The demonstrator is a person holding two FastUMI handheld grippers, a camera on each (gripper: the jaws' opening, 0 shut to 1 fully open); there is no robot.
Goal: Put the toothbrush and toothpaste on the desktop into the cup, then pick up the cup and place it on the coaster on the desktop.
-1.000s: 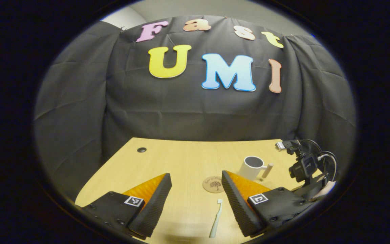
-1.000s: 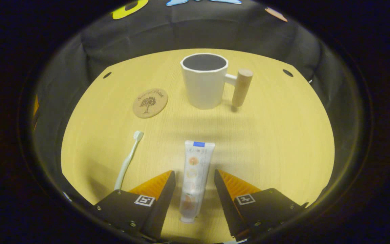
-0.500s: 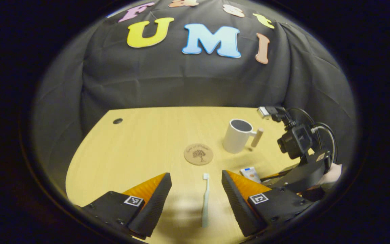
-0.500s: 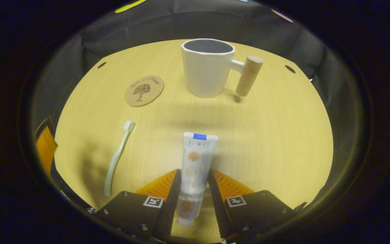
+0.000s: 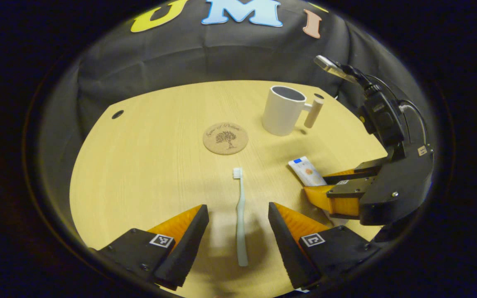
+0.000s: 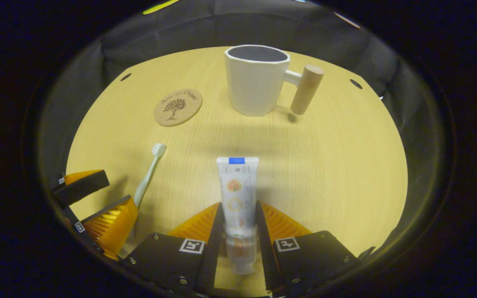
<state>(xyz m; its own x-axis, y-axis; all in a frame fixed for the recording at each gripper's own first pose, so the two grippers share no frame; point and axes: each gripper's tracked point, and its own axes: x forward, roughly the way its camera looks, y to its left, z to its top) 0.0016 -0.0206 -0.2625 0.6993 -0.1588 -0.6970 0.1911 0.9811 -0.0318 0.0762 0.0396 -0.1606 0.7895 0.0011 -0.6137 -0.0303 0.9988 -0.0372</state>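
Note:
A pale toothbrush (image 5: 240,215) lies flat on the wooden desktop (image 5: 147,157), its handle running between the fingers of my open left gripper (image 5: 238,217), bristles pointing away. My right gripper (image 6: 238,211) is shut on the white toothpaste tube (image 6: 237,194), whose flat blue-tipped end points toward the cup. The white cup (image 6: 257,80) with a wooden handle (image 6: 307,89) stands upright at the back of the desk. A round cork coaster (image 6: 178,106) lies to its left. In the left gripper view the right gripper (image 5: 338,190) holds the tube (image 5: 307,170) at the right. The toothbrush (image 6: 149,174) and left gripper (image 6: 97,194) appear low left in the right gripper view.
Two small cable holes (image 6: 126,76) (image 6: 355,84) sit near the desk's far corners. Black cloth (image 5: 205,54) walls the booth behind the desk. Bare wood lies between the toothpaste and the cup.
My left gripper came down and forward until the toothbrush handle lay between its open fingers. My right gripper closed on the toothpaste tube and the tube lifted slightly.

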